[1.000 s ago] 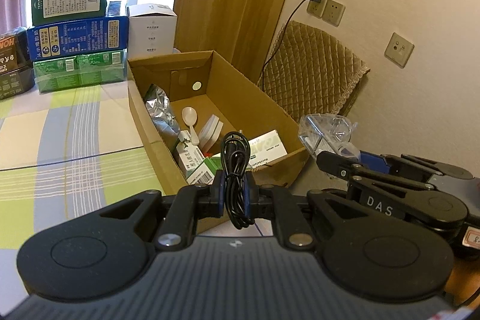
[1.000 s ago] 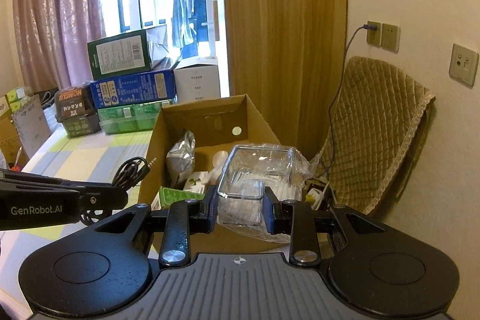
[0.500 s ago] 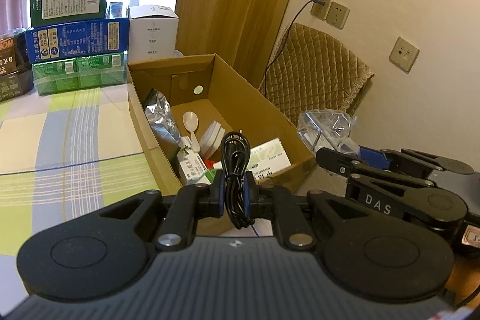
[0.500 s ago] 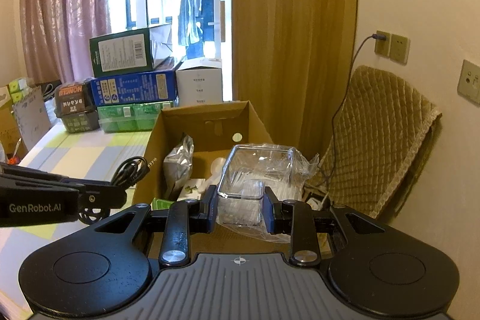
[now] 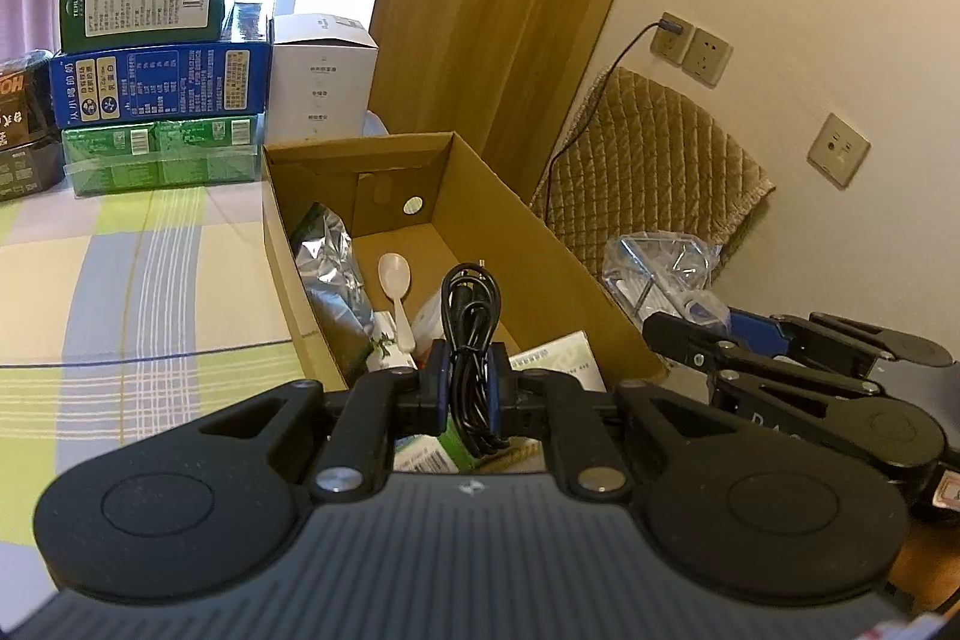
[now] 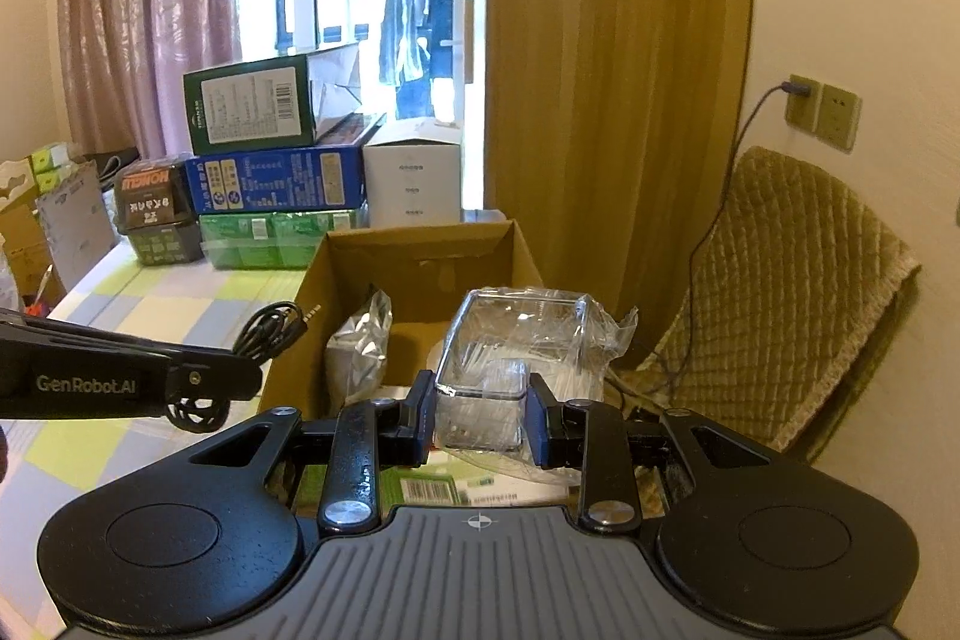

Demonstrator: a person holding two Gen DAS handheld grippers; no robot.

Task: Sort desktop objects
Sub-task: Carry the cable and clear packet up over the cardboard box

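The left gripper [image 5: 470, 383] is clamped narrowly on a coiled black cable [image 5: 471, 334], a glossy rubbery bundle that stands upright between the blue-edged fingers [image 5: 437, 382] and loops above and below them. Directly ahead of it and below lies an open cardboard box [image 5: 528, 226], matte brown, long and rectangular with a round hole in its far wall. Inside, just beyond the fingertips, are a crinkled silver foil pouch [image 5: 330, 262] against the left wall, a smooth white plastic spoon [image 5: 396, 286] with an oval bowl, and flat printed cartons [image 5: 558, 358].

The right gripper [image 6: 480, 418] is set wider, pressed on a clear plastic box [image 6: 510, 346], rigid and squarish, wrapped in wrinkled transparent film. It is held above the near right part of the same box, with a green-and-white carton [image 6: 432, 487] under its fingers. To its left the other tool reaches in with the cable.

Farther out, left of the box, a soft checked cloth in green, grey and cream [image 5: 138, 292] covers the table. Beyond stand stacked cartons [image 6: 276, 160]: dark green on blue on green, a white cube beside them. To the right hangs a quilted tan cover [image 6: 786, 292].
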